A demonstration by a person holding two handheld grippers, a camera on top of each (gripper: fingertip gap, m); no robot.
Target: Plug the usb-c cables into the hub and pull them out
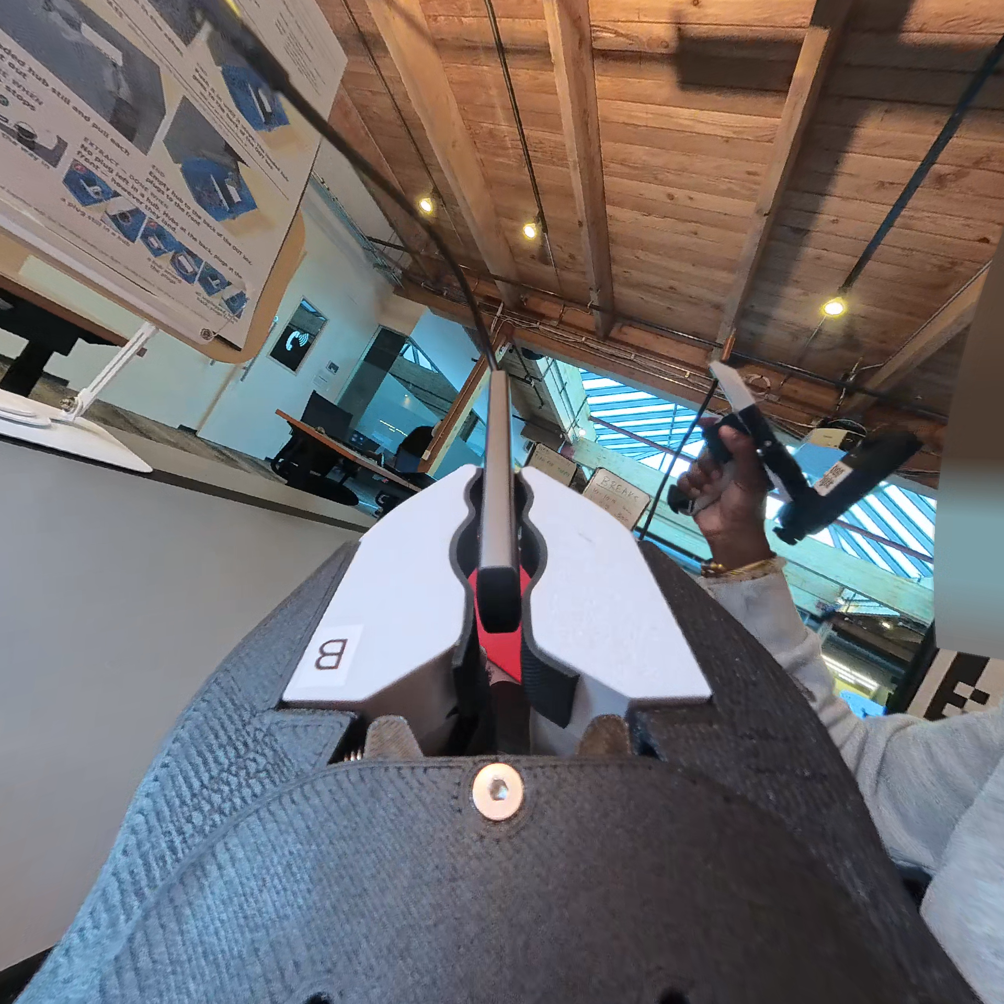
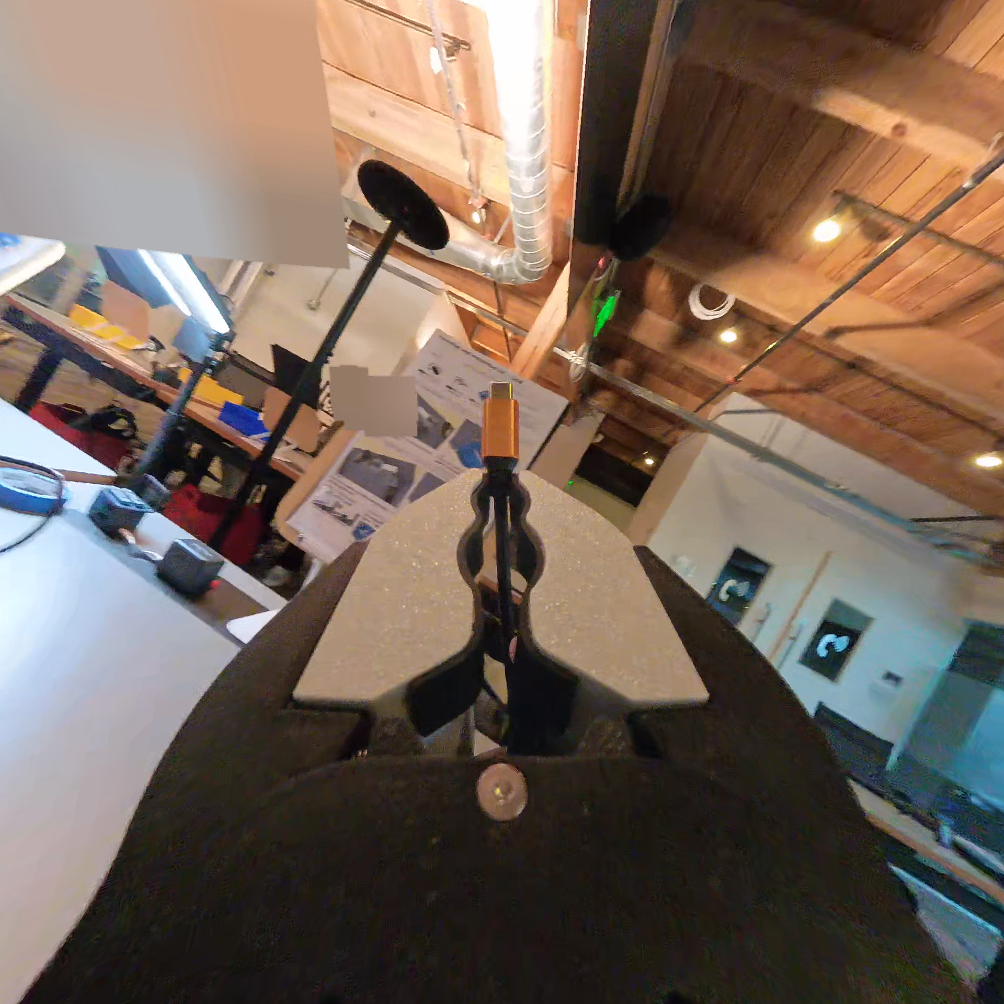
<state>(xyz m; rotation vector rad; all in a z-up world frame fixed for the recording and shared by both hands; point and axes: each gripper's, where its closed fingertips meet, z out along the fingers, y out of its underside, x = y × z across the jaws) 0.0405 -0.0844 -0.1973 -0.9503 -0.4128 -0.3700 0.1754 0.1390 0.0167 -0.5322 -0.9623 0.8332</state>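
With the left gripper (image 1: 497, 489) clamped on the slim grey metal hub (image 1: 497, 472) and the right gripper (image 2: 501, 489) pinching the black cable (image 2: 503, 548) below its orange usb-c plug (image 2: 501, 429), well apart from the hub, plugging looks not yet done.

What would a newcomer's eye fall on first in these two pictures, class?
In the right wrist view, the orange USB-C plug sticks up from the shut right tool. In the left wrist view, the slim grey hub stands clamped in the left tool, under a wooden ceiling.

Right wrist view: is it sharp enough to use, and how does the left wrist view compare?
Right wrist view: plug and gripper sharp; room edges smeared; ceiling duct blown out. Left wrist view: crisp throughout, hub clear; strong wide-angle bending in both.
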